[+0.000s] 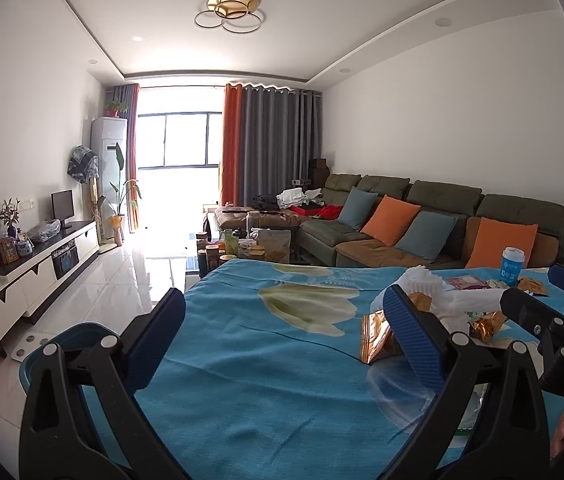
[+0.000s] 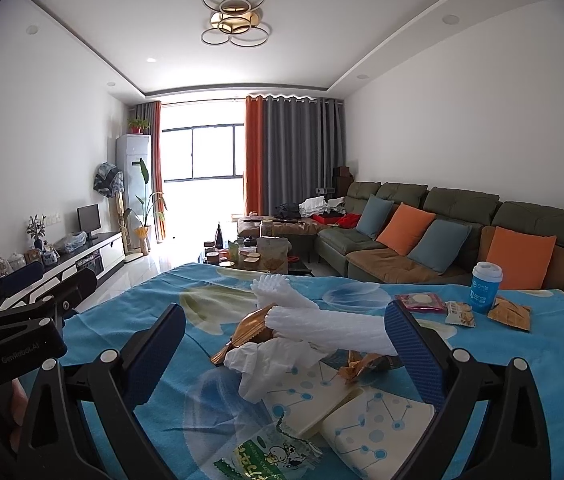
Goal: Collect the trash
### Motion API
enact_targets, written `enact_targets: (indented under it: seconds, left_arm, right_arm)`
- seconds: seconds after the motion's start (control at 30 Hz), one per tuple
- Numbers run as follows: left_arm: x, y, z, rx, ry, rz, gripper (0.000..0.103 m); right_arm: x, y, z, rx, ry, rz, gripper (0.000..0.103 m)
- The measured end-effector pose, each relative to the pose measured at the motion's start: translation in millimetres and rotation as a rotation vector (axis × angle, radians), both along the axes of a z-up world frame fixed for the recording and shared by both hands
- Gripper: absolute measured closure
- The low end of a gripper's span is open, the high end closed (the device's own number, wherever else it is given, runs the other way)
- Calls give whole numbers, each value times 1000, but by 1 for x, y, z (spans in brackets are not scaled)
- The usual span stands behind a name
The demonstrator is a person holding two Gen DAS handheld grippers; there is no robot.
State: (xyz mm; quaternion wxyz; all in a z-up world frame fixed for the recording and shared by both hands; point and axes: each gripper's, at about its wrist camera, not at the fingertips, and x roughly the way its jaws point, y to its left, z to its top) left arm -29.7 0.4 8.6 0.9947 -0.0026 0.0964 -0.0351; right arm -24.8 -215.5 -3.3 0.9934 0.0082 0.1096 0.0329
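Note:
Trash lies in a heap on the blue flowered tablecloth (image 2: 210, 292): white foam netting (image 2: 321, 326), a gold wrapper (image 2: 250, 336), a crumpled white tissue (image 2: 270, 364), a flattened white carton with blue dots (image 2: 365, 412) and a green-and-white candy wrapper (image 2: 270, 456). My right gripper (image 2: 287, 344) is open, hovering over the heap with its fingers either side and nothing held. My left gripper (image 1: 289, 332) is open and empty over bare cloth. The gold wrapper (image 1: 377, 340) lies just beside its right finger. The right gripper (image 1: 545, 294) shows at the right edge.
Farther right on the table stand a blue cup (image 2: 485, 286), a pink packet (image 2: 421, 302), a small snack packet (image 2: 459, 314) and an orange packet (image 2: 509, 314). A blue tub (image 1: 70, 336) sits below the table's left edge. Beyond are a cluttered coffee table (image 2: 258, 252) and sofa (image 2: 461, 216).

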Motion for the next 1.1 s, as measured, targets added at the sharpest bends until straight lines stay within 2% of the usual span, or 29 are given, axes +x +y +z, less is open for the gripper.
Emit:
enact_targets:
  seconds: [0.43, 0.57, 0.67, 0.87, 1.1]
  left_arm:
    - [-2, 1, -1, 0, -2, -5, 6]
    - [-1, -1, -2, -2, 10, -36, 6]
    - [0, -5, -5, -7, 37, -95, 6]
    - [0, -26, -17, 18, 108, -273, 6]
    - [-3, -64, -34, 40, 202, -545, 6]
  right_arm:
    - [1, -4, 0, 4, -7, -4, 7]
    - [0, -8, 0, 7, -8, -11, 7]
    - [4, -18, -1, 18, 8, -30, 7]
    - [17, -51, -8, 77, 92, -74, 7]
    - [23, -76, -21, 143, 164, -79, 8]
